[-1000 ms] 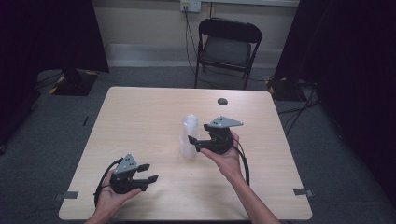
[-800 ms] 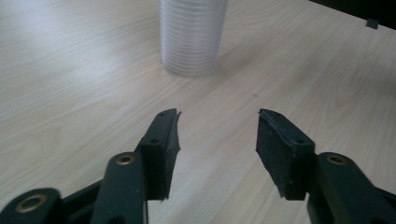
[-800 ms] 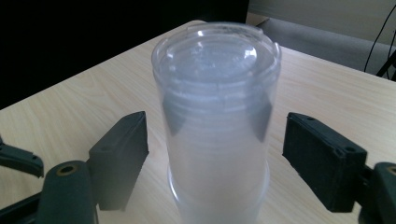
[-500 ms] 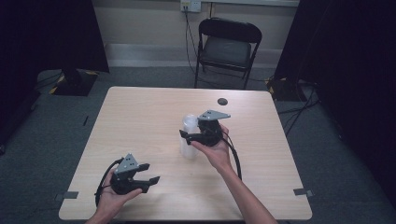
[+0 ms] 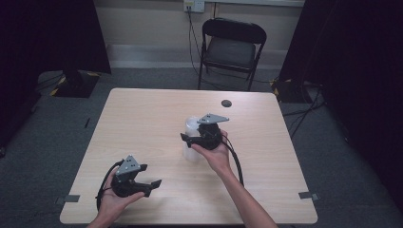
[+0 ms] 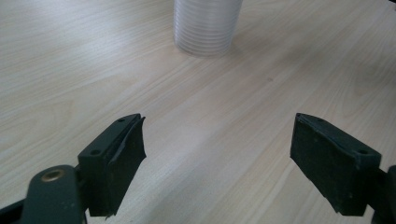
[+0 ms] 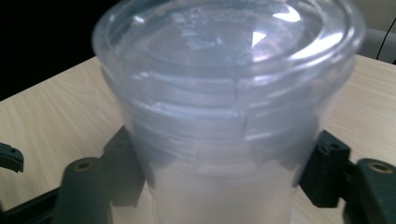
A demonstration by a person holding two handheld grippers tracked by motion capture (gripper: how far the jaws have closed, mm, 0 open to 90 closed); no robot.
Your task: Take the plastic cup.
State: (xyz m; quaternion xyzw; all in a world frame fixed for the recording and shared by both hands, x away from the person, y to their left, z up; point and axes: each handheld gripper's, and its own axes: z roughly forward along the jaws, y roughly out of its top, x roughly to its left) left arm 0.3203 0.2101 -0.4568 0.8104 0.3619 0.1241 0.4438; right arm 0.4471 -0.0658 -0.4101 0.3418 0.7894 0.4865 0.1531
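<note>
1. While both hands work over it, the pale wooden table [image 5: 142,118] carries everything else, so it serves as the landmark here.
2. Beyond the table's far edge stands a black folding chair [image 5: 231,47].
3. Near the table's middle stands a stack of clear plastic cups [image 5: 191,140], upright (its ribbed base [image 6: 205,28] shows at the top of the left gripper view).
4. At that stack is the right gripper [image 5: 190,139], its jaws one on either side of the top cup [image 7: 224,107]; they have just been closing, and their pads look pressed against the cup's wall.
5. Toward the table's near left corner, well apart from the cups, the left gripper [image 5: 154,183] sits in the left hand [image 5: 111,202]; its jaws have just been opening and stand wide, with bare tabletop between them and nothing held.
6. Close to the table's far edge lies a small dark round thing [image 5: 226,102], too small to identify.
</note>
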